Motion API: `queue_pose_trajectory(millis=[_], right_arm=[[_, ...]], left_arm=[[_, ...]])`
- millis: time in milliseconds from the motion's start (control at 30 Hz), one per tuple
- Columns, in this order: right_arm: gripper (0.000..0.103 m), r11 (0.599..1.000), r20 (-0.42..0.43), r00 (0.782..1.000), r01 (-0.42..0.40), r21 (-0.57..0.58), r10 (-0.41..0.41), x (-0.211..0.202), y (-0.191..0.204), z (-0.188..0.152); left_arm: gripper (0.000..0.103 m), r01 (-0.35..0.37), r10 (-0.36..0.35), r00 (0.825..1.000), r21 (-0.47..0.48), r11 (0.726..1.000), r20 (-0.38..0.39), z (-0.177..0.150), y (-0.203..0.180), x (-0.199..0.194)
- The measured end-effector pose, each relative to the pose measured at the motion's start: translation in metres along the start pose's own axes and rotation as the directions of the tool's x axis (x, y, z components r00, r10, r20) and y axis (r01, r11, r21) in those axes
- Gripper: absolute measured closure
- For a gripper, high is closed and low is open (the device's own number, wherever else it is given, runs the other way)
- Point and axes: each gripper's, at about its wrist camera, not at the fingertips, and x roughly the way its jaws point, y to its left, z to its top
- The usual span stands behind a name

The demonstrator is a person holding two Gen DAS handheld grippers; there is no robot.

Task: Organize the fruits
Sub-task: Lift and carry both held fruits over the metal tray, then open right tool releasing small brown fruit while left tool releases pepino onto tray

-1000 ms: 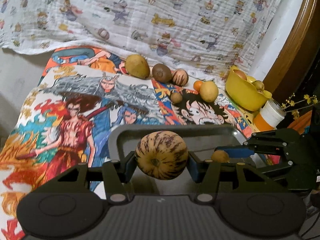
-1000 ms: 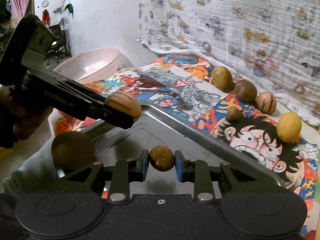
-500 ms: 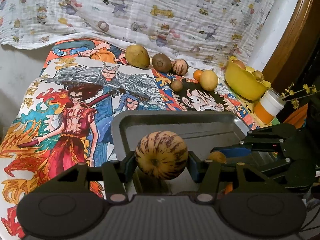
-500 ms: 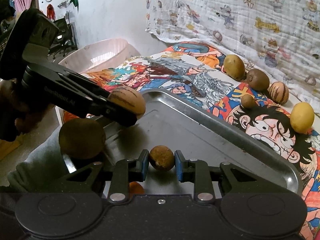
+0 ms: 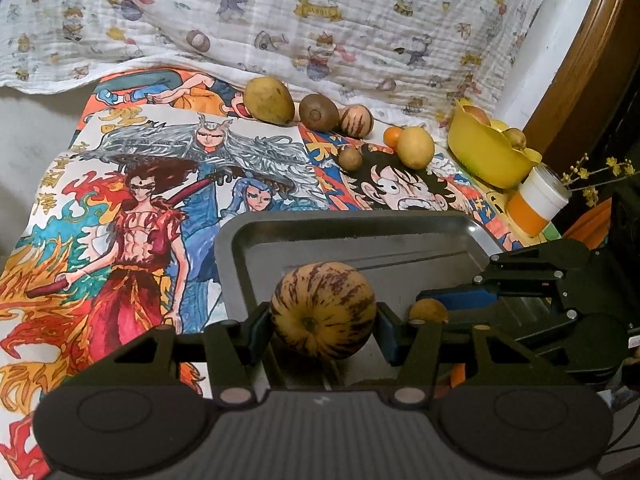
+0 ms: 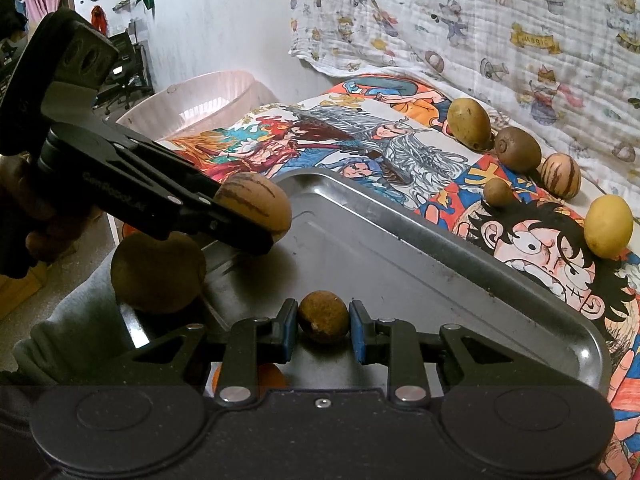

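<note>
Over the grey metal tray [image 5: 344, 236], the left tool [image 5: 323, 318] grips a striped yellow-brown melon [image 5: 323, 315]; at its 3 o'clock the right tool [image 6: 323, 317] clasps a small brown round fruit [image 6: 323, 317]. Placing step: next, lower and release both.

Striped melon [image 5: 323, 311] clamped in left tool [image 5: 323, 322], small round brown fruit [image 6: 323, 317] clamped in right tool [image 6: 323, 330], both over the near end of the metal tray [image 5: 360, 240]. Along the bed's far edge: mango [image 5: 269, 100], kiwi [image 5: 319, 112], second striped melon [image 5: 356, 121], small brown fruit [image 5: 350, 158], orange [image 5: 392, 137], lemon [image 5: 415, 147]; yellow bowl [image 5: 486, 152] of fruit at the far right corner.
</note>
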Motion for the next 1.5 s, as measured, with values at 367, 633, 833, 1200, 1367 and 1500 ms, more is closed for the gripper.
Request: queue_pose_trajectory(millis=[367, 633, 833, 1200, 1367, 1500], right_arm=[[0.073, 1.0, -0.002, 1.0, -0.004, 0.002, 0.004, 0.001, 0.0, 0.0], [0.072, 1.0, -0.002, 1.0, -0.005, 0.003, 0.005, 0.001, 0.0, 0.0], [0.066, 1.0, -0.003, 1.0, -0.003, 0.004, 0.003, 0.0, -0.001, 0.0], [0.036, 0.998, 0.023, 1.0, 0.006, 0.059, -0.007, -0.013, -0.004, -0.002], [0.017, 0.996, 0.051, 0.998, 0.019, 0.082, -0.023, -0.029, -0.003, -0.003], [0.006, 0.995, 0.065, 0.998, 0.022, 0.098, -0.028, -0.043, 0.0, -0.005]], left_arm=[[0.045, 0.004, -0.004, 1.0, 0.006, 1.0, -0.021, 0.002, 0.0, 0.004], [0.044, 0.006, -0.005, 1.0, 0.005, 1.0, -0.025, 0.002, 0.001, 0.004], [0.044, 0.006, -0.006, 1.0, 0.002, 1.0, -0.023, 0.002, 0.001, 0.005], [0.02, 0.009, -0.008, 1.0, -0.025, 1.0, 0.018, 0.002, -0.003, -0.012], [0.009, -0.031, 0.031, 0.998, -0.012, 0.999, 0.062, 0.0, -0.01, -0.032], [0.004, -0.054, 0.054, 0.994, 0.0, 0.999, 0.093, -0.004, -0.015, -0.049]])
